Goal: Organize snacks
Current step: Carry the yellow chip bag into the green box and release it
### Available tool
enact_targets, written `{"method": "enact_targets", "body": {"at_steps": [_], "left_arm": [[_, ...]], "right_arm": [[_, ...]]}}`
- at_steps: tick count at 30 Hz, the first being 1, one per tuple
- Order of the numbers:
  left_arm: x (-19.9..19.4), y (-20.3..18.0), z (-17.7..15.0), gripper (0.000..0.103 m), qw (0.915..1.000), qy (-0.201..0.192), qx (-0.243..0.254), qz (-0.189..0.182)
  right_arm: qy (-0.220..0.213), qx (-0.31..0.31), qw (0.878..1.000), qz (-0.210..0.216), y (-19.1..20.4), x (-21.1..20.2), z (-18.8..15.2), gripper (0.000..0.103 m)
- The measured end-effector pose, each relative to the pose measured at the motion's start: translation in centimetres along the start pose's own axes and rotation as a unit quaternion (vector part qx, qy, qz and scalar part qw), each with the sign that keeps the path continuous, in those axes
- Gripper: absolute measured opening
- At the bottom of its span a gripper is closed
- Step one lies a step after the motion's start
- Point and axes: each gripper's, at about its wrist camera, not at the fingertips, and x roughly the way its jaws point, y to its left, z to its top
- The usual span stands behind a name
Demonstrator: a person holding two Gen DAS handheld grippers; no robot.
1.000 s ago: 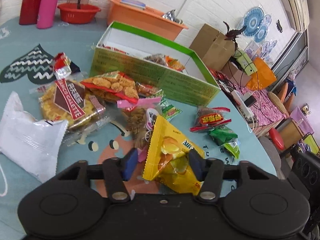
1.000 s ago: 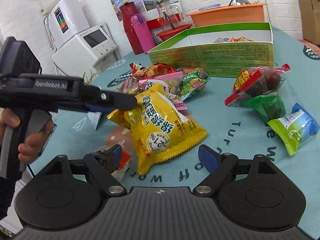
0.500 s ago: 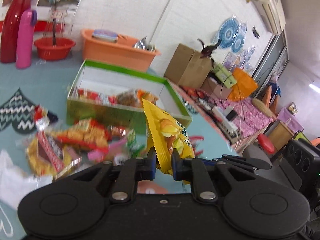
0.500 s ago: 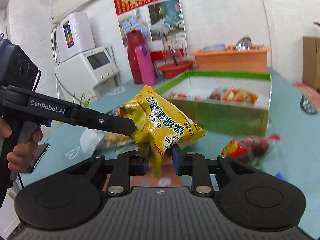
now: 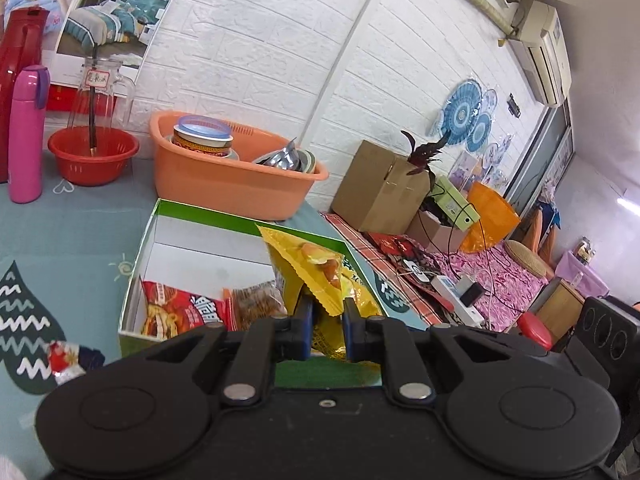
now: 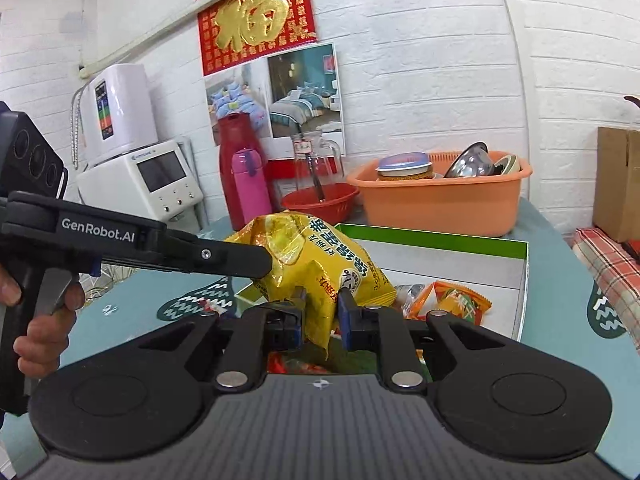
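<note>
Yellow chip bag [image 6: 320,268]: hung in the air over the near wall of the green-rimmed box [image 5: 240,220].
Left gripper [image 5: 325,322]: clamped on one bag edge.
Right gripper [image 6: 320,320]: clamped on the opposite edge.
Key relation: box floor lay toward 12 o'clock, beyond and below both grippers.
Bag axis: ran between the grippers.
</note>
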Motion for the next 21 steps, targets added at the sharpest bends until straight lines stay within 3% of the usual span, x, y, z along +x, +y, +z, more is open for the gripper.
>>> {"method": "enact_targets", "body": {"at_steps": [6,7,8,9,10,12,13,16,21], "left_arm": [[2.9,2.3,0.7,0.031,0.9999,0.005,-0.011,0.008],[3.4,2.8,0.6,0.037,0.9998,0.006,-0.015,0.011],[4.0,3.3,0.5,0.047,0.9996,0.006,-0.016,0.020],[4.7,3.8,0.2,0.089,0.9992,0.012,-0.014,0.034],[5.4,4.4,0.0,0.103,0.9982,0.027,-0.016,0.052],[5.9,5.6,-0.7,0.103,0.9941,0.031,-0.035,0.098],[5.6,6.1,-0.9,0.103,0.9941,0.030,-0.041,0.096],[3.5,6.3,-0.8,0.103,0.9949,0.015,-0.057,0.082],[-1.3,3.7,-0.1,0.103,0.9960,-0.011,-0.057,0.068]], "right_arm": [[0.006,0.003,1.000,-0.017,-1.2,2.8,0.2,0.030],[0.009,0.004,1.000,-0.021,-1.4,3.4,0.1,0.030],[0.013,0.005,1.000,-0.026,-1.6,4.1,-0.2,0.033],[0.019,0.003,0.999,-0.031,-1.7,4.8,-0.5,0.036],[0.027,-0.004,0.999,-0.037,-1.7,5.6,-0.9,0.045],[0.054,-0.034,0.996,-0.055,-1.5,6.8,-1.8,0.065],[0.047,-0.046,0.996,-0.062,-1.3,6.7,-2.3,0.071],[0.032,-0.056,0.995,-0.071,-1.2,5.2,-1.9,0.103],[-0.003,-0.032,0.998,-0.054,-0.6,0.7,0.1,0.103]]}}
